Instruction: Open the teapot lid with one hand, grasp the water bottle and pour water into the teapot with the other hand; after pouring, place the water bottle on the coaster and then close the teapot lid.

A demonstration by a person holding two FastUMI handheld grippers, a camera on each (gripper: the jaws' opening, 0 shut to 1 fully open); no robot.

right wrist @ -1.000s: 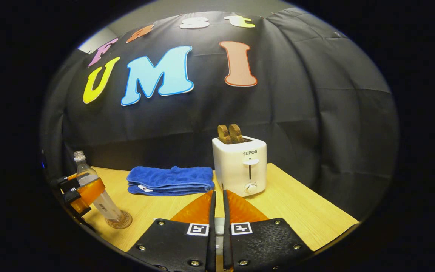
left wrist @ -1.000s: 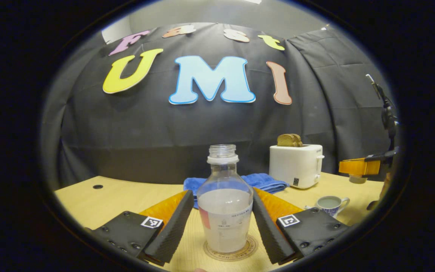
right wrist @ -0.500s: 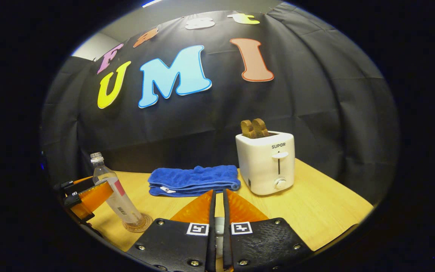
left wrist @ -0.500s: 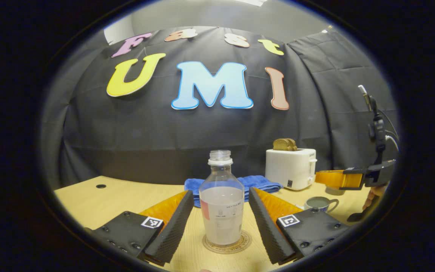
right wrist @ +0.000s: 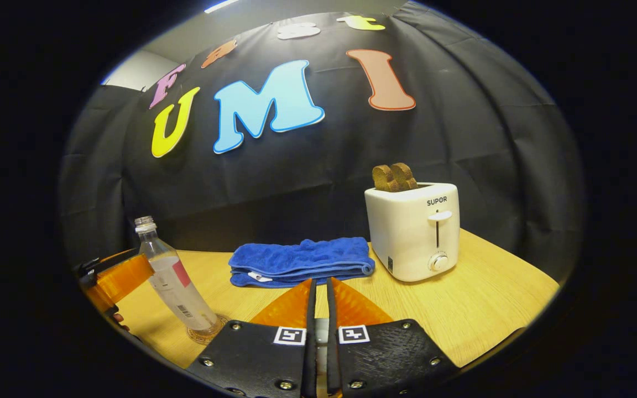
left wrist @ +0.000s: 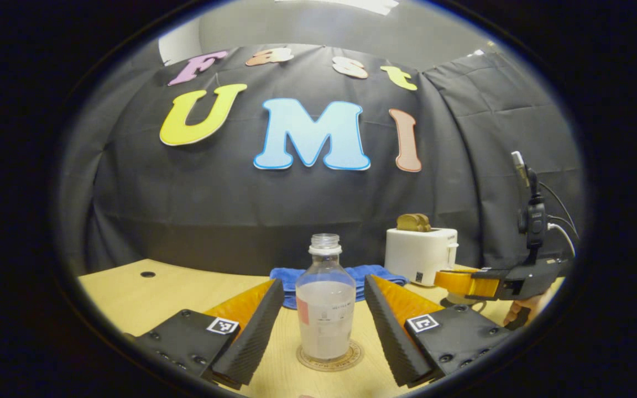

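Looking along my left gripper [left wrist: 324,309], I see its fingers spread wide on either side of the bottle [left wrist: 325,309], with a clear gap on both sides, so nothing is held. The bottle stands upright and uncapped on the round coaster [left wrist: 329,359], part full of cloudy water. Behind it a folded blue towel [left wrist: 374,273] lies near the far edge of the surface [left wrist: 147,293], and a white toaster [left wrist: 419,254] with toast [left wrist: 412,222] stands to the right of it. In the same view my right gripper [left wrist: 462,282] comes in from the right, a hand [left wrist: 523,309] under it. In the right gripper view my right gripper's [right wrist: 318,298] fingers are clenched almost together with a slim object between them that I cannot make out. From there the bottle [right wrist: 172,282] sits on the coaster [right wrist: 208,334] at the left, the towel [right wrist: 302,262] mid-surface, the toaster [right wrist: 415,232] to the right. I cannot make out the teapot itself.
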